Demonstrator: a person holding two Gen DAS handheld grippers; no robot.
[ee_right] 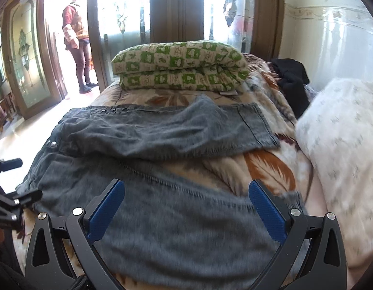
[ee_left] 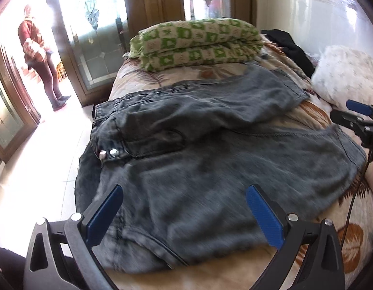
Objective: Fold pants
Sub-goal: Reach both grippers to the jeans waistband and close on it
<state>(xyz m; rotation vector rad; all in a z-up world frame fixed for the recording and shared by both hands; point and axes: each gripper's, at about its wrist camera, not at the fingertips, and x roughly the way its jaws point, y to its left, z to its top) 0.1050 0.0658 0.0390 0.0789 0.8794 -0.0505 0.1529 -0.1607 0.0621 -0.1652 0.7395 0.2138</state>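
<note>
Grey denim pants (ee_left: 198, 149) lie spread on a bed with a leaf-patterned blanket (ee_left: 350, 239), waist to the left, the two legs running right with a gap between them. The pants also show in the right wrist view (ee_right: 176, 222). My left gripper (ee_left: 184, 213) is open and empty, hovering over the near leg close to the waist. My right gripper (ee_right: 186, 209) is open and empty over the near leg's end. The right gripper shows at the right edge of the left wrist view (ee_left: 355, 118). The left gripper shows at the left edge of the right wrist view (ee_right: 10, 193).
A folded green-and-cream quilt (ee_right: 179, 66) lies at the bed's far end. A white pillow (ee_right: 343, 149) and dark clothing (ee_right: 292, 79) sit along the right by the wall. A person (ee_right: 76, 41) stands in the open doorway at far left. The bed's left edge drops to a tiled floor (ee_left: 41, 149).
</note>
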